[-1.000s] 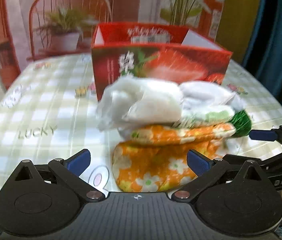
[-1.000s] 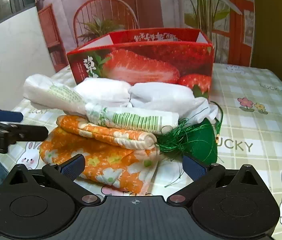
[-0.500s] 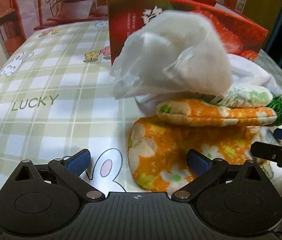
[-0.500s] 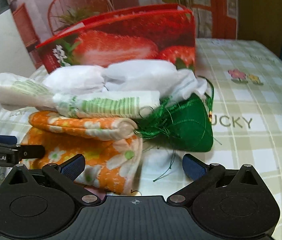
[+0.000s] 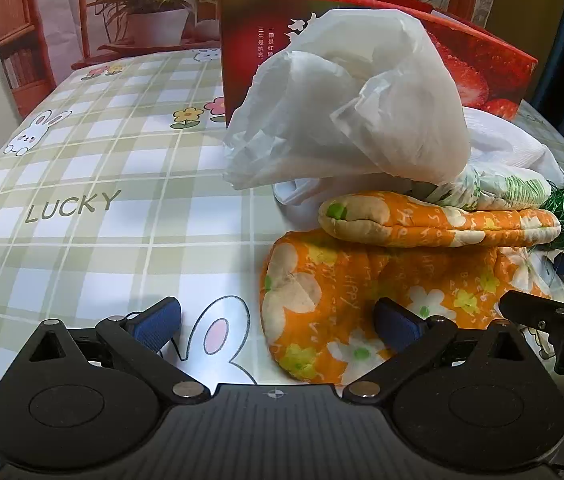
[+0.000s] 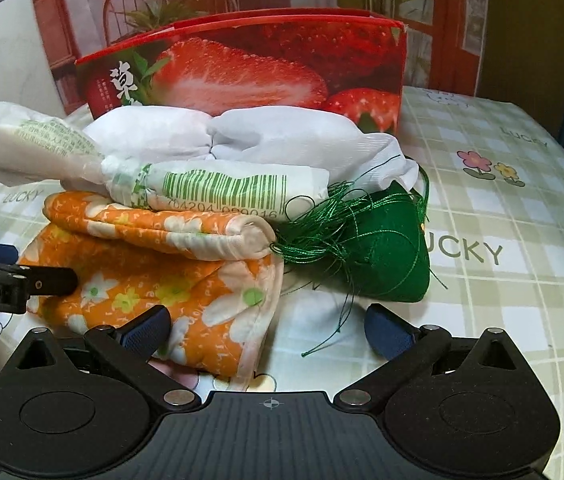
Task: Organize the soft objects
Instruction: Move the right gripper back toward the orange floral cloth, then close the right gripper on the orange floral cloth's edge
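Tongs [image 5: 277,322] on your left hand stand wide apart and empty at the bottom of the left view, and over the last second they have closed in on the pile: the orange flowered cloth [image 5: 382,296] now fills the lower right of the frame, its near corner lying between the blue pads. The white plastic bag [image 5: 354,108] that was a small bundle a second ago now looms across the upper centre, hiding much of the red strawberry box [image 5: 494,60] behind it. Your other tool pokes in at the right edge.

In the right view your right tongs [image 6: 267,330] are likewise apart and holding nothing, and they too have come nearer. The cloth's loose corner sits by the left pad; the green tasselled pouch [image 6: 386,260] lies centre right on the checked surface [image 6: 522,208], touching the cloth. The barcode-printed bag [image 6: 217,188] rests on top, white bundles [image 6: 249,136] behind it.

Nothing is in the box yet, as far as shows; both tools look lined up for a first grab at the cloth.
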Demonstrator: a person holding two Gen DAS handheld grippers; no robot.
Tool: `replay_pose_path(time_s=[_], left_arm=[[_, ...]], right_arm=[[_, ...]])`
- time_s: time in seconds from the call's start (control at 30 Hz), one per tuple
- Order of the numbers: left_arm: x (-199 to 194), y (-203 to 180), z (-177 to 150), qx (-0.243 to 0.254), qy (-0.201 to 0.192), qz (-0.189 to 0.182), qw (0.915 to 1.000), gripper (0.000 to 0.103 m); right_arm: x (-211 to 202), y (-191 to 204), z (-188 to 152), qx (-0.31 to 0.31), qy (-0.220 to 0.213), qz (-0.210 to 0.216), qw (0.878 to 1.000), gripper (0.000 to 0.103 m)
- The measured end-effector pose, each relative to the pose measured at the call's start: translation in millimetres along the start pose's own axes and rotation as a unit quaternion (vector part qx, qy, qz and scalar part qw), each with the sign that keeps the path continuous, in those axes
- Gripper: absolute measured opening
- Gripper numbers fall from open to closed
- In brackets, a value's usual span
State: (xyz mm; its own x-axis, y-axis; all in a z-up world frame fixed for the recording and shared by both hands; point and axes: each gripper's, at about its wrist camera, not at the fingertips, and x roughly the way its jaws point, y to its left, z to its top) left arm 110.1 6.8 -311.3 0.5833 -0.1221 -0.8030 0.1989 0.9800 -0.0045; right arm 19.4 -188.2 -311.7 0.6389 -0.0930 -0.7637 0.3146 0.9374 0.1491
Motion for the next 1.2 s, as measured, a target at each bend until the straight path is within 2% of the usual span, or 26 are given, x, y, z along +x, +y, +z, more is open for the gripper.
replay_pose_path(time_s=[0.13, 0.23, 0.33, 0.43, 0.63, 0.83, 1.0, 1.07, 1.1, 1.2], left_arm=[[-2, 1, 2, -0.003, 0.01, -0.008, 0.9999, 0.103], [-9, 10, 1, -0.03, 0.01, -0.049, 0.9983, 0.097], [-12, 5, 0, -0.006, 0.004, -0.042, 0.9991, 0.078], [-16, 0, 1, 0.003, 0.001, -0.072, 0.9974, 0.046], [-17, -6, -1, 0.017, 0.0, -0.086, 0.9962, 0.041], [-14, -3, -2, 0.008, -0.004, -0.091, 0.9958, 0.041], [-14, -2, -4, 0.008, -0.007, -0.093, 0.9957, 0.041], [-14, -1, -4, 0.004, -0.007, -0.094, 0.9955, 0.041], [-14, 0, -4, 0.0, -0.007, -0.096, 0.9954, 0.041], [-15, 4, -4, -0.01, -0.006, -0.097, 0.9952, 0.033]], right_arm=[[1, 1, 0, -0.003, 0.002, -0.002, 1.0, 0.103], [-1, -3, 1, 0.011, 0.006, 0.011, 1.0, 0.103], [-6, -9, 1, 0.035, 0.007, 0.027, 0.999, 0.103], [-7, -8, 1, 0.033, 0.009, 0.038, 0.999, 0.101], [-13, -5, 1, 0.028, 0.015, 0.08, 0.996, 0.088], [-13, -13, 3, 0.049, 0.008, 0.079, 0.996, 0.08], [-13, -11, 2, 0.041, 0.009, 0.074, 0.996, 0.079], [-14, -8, 3, 0.036, 0.013, 0.091, 0.995, 0.063], [-14, -6, 4, 0.032, 0.019, 0.096, 0.995, 0.062], [-16, -1, 5, 0.024, 0.03, 0.112, 0.993, 0.044]])
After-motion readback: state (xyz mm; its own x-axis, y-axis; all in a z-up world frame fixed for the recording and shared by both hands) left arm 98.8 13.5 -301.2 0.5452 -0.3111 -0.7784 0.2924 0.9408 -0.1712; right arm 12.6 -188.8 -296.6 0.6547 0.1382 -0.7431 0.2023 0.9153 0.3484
